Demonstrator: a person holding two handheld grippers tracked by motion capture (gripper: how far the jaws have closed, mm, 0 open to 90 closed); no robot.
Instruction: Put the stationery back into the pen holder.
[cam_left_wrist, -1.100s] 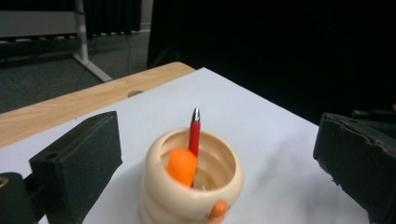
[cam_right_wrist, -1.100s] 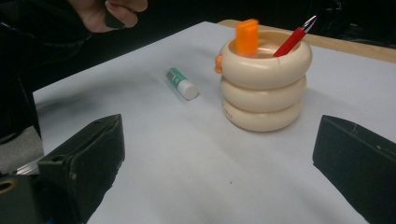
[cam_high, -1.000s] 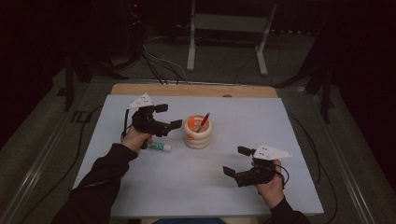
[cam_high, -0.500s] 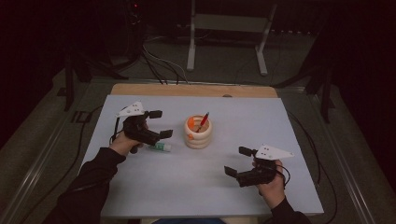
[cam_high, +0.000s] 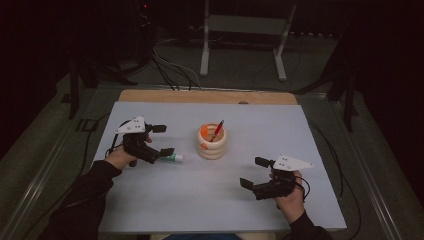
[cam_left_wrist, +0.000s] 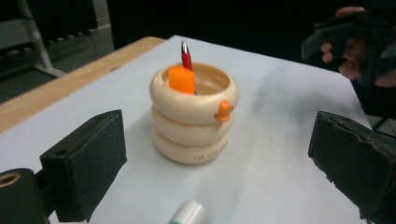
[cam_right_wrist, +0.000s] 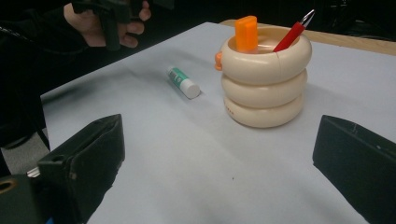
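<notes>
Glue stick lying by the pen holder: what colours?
Green label with a white cap, on the glue stick beside the pen holder; the right gripper view shows it best.

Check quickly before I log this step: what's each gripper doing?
Left gripper: open, empty, jaws over the glue stick.
Right gripper: open, holding nothing.

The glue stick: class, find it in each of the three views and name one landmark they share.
High view: glue stick left of the cream holder.
Left gripper view: its white cap at bottom centre.
Right gripper view: lying left of the holder.
Shared landmark: the holder.
</notes>
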